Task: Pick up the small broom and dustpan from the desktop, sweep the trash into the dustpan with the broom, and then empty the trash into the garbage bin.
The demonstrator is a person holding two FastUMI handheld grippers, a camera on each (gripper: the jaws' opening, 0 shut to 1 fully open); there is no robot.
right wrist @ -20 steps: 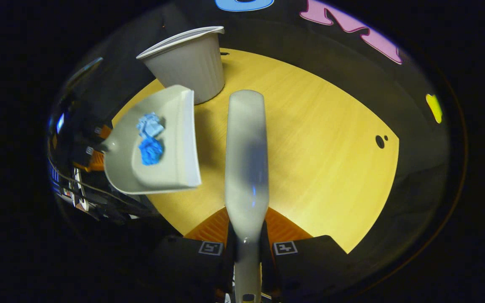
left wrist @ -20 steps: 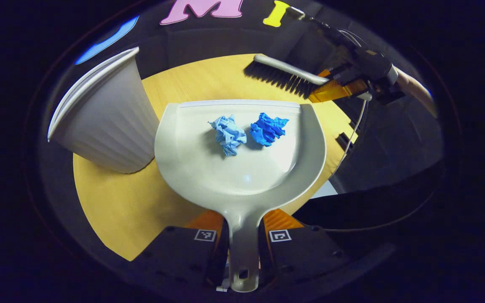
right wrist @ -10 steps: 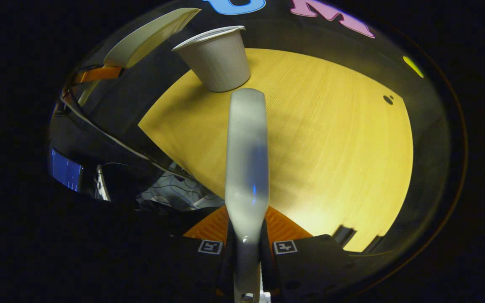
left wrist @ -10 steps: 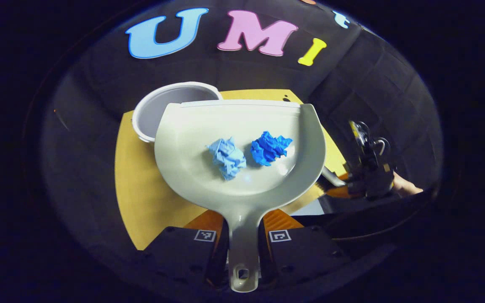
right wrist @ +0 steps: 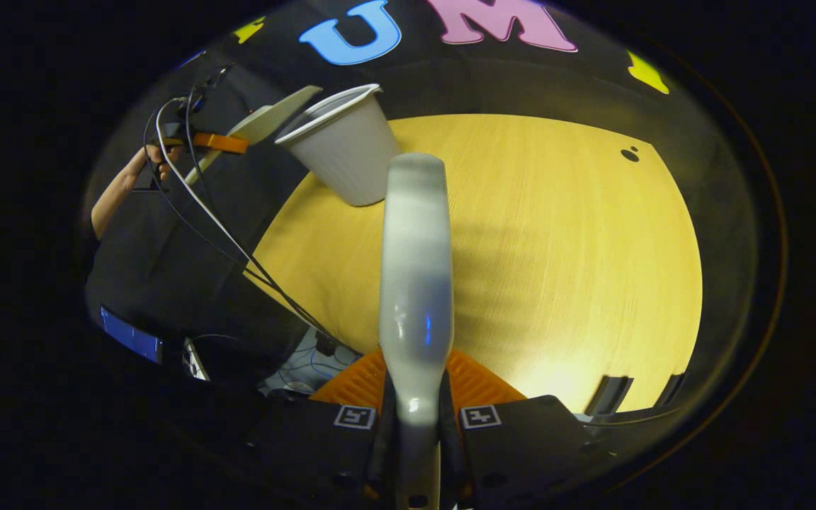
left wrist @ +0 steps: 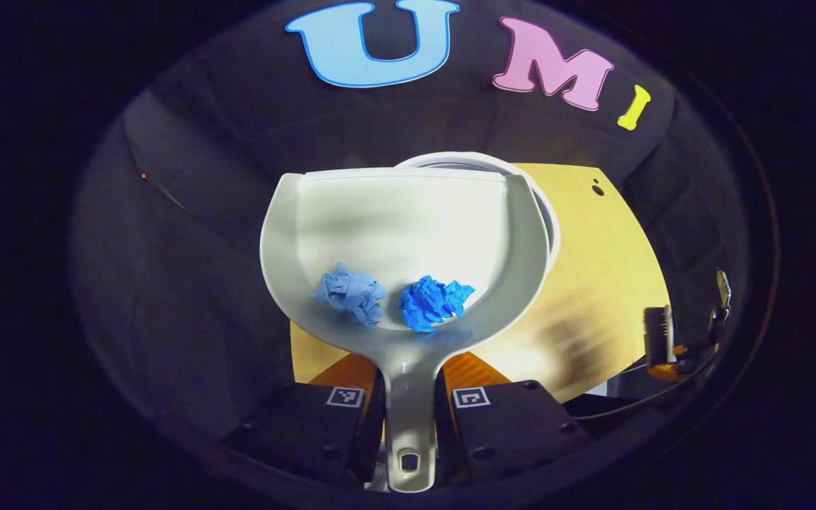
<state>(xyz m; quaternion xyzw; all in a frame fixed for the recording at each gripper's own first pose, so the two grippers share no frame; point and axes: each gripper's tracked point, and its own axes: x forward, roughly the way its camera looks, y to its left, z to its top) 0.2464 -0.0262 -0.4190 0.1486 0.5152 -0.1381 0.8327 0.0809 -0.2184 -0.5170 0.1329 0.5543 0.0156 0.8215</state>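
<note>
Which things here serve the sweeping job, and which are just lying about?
Job: grey plastic dustpan; two crumpled blue paper balls; grey plastic broom handle; white ribbed garbage bin.
Lying about: loose black cables; yellow wooden desktop.

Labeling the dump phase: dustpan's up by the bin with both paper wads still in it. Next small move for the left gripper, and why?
Probably tip the dustpan lip-down over the garbage bin. The left gripper is shut on the handle, the pan's front edge sits over the bin's rim, and the light blue wad and dark blue wad lie at the handle end, so they need a forward tilt to slide out.
</note>
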